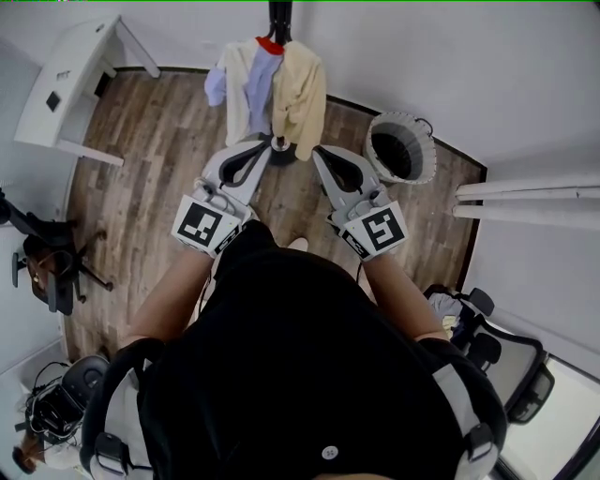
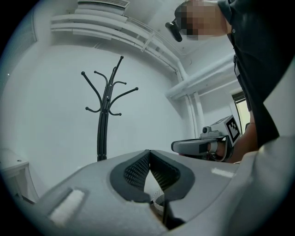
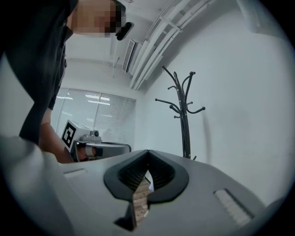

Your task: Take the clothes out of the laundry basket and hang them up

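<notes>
My left hand-held gripper [image 1: 265, 144], right hand-held gripper [image 1: 320, 151]: jaws together, empty, tips near coat rack [image 1: 279, 14] base. Clothes [image 1: 272, 84] hang on rack. Laundry basket [image 1: 398, 116] right of rack, nearer my right; looks empty.

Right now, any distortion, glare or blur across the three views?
Head view: sharp, evenly lit, walls bowed by the wide lens. Left gripper view: round dark vignette, rack sharp, hand-held gripper body slightly soft. Right gripper view: same vignette, bright window, no washout.
</notes>
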{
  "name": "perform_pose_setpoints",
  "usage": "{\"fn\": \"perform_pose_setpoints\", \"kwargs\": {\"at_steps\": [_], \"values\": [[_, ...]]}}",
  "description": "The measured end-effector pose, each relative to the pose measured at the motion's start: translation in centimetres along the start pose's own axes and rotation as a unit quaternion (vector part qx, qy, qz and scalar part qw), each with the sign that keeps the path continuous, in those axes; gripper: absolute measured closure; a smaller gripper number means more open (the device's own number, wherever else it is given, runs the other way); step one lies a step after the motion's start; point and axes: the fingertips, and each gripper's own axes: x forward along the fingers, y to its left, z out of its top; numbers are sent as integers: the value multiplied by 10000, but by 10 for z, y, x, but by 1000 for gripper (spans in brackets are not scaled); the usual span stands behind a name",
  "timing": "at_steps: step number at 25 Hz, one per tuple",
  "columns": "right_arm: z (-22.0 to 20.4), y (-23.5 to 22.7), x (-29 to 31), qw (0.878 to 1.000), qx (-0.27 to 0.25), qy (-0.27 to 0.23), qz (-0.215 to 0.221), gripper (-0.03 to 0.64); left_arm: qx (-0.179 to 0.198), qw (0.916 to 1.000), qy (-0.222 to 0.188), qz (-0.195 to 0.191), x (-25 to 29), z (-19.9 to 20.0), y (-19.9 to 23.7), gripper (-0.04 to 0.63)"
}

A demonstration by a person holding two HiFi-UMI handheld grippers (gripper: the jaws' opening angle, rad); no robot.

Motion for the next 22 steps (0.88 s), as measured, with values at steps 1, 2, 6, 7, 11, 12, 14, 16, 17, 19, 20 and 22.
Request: {"fn": "perform_pose_setpoints", "kwargs": {"at_steps": [1, 2, 6, 7, 11, 12, 14, 16, 17, 19, 20, 22], "values": [[2, 0, -1, 10000, 4, -12, 18, 617, -10, 10000, -1, -6, 1, 1, -1, 597], [3, 1, -1, 10000, -15, -14, 36, 617, -17, 10000, -4, -11, 1, 2, -3, 597], [6, 2, -1, 10000, -67, -16, 43, 617, -35, 10000, -9, -23, 1, 3, -6, 597], [7, 2, -1, 10000, -67, -27, 40, 617, -34, 10000, -3, -23, 1, 3, -7, 597], [9, 2, -1, 10000, -37, -75, 37, 617, -35, 10000, -15, 19, 0, 5, -7, 597], [8, 2, -1, 10000, -27, -82, 31, 617, -42, 10000, -11, 34, 0, 5, -7, 597], [9, 1, -2, 10000, -12, -93, 20, 615, -56, 10000, 14, 57, 1, 5, -7, 597], [9, 0, -2, 9999, -11, -103, 19, 615, -68, 10000, 28, 61, 2, 4, -7, 597], [9, 0, -3, 9999, -16, -99, 22, 617, -74, 9999, 33, 62, 2, 4, -8, 597], [8, 0, -4, 10000, -20, -75, 30, 615, -85, 9999, 43, 61, 3, 3, -9, 597], [7, 0, -5, 10000, -15, -65, 33, 615, -94, 9999, 52, 56, 4, 2, -10, 597], [6, -1, -7, 10000, -5, -64, 30, 615, -110, 9999, 84, 40, 5, 0, -12, 597]]}}
